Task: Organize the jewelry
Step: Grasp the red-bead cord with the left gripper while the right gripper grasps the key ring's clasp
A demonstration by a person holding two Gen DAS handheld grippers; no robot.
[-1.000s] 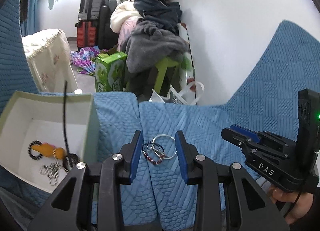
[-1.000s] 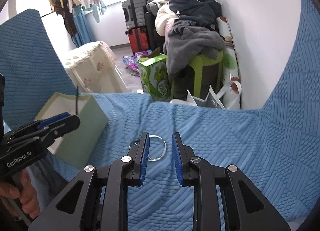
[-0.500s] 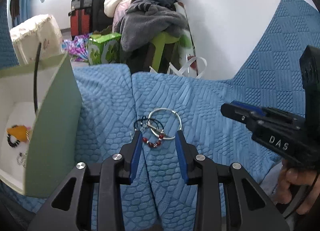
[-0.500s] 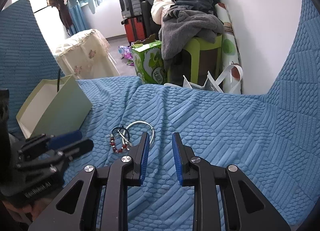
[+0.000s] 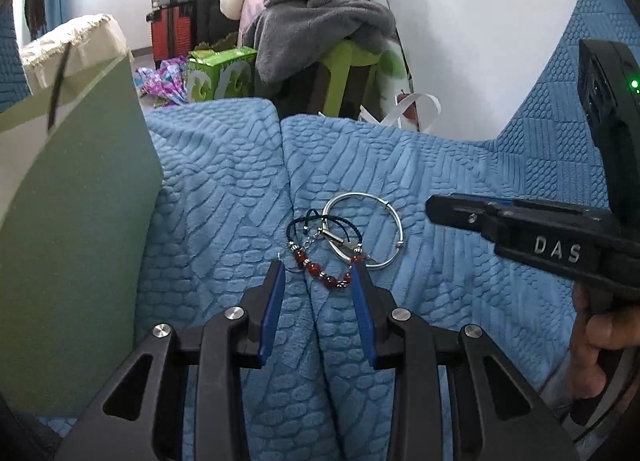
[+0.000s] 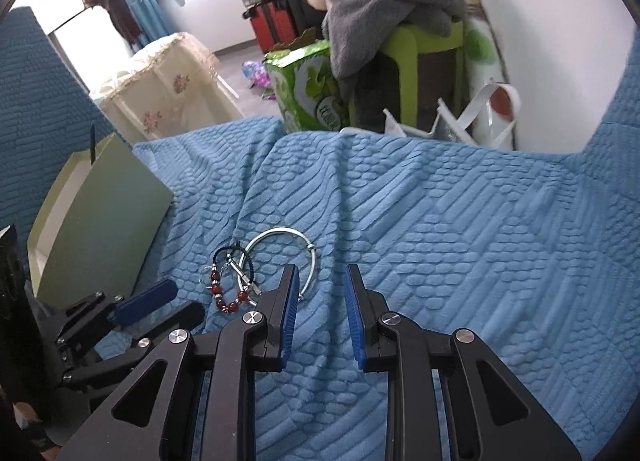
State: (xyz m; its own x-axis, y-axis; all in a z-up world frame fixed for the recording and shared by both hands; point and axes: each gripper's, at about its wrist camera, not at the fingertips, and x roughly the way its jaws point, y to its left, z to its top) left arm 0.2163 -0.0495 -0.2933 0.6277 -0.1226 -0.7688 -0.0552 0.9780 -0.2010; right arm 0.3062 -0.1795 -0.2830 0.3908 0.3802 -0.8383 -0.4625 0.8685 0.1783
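A red bead bracelet (image 5: 326, 275) lies on the blue sofa cover, tangled with a dark cord bracelet (image 5: 310, 223) and a silver bangle (image 5: 394, 221). My left gripper (image 5: 318, 271) is open, its fingertips on either side of the red beads. My right gripper (image 6: 322, 275) is open and empty, just right of the bangle (image 6: 312, 257); the red bead bracelet (image 6: 226, 301) and the cord bracelet (image 6: 230, 255) lie to its left. A green box (image 5: 76, 221) stands at the left, its inside hidden; it also shows in the right wrist view (image 6: 100, 221).
The blue textured cover (image 6: 460, 241) spans the seat and rises at the right and left. Beyond the seat edge are a green stool with clothes (image 6: 416, 45), a green carton (image 6: 308, 85), white bags (image 6: 480, 113) and suitcases (image 5: 176, 25).
My left gripper has moved forward and down to the jewelry pile, so the box's inside is out of view. My right gripper has shifted to the right of the bangle.
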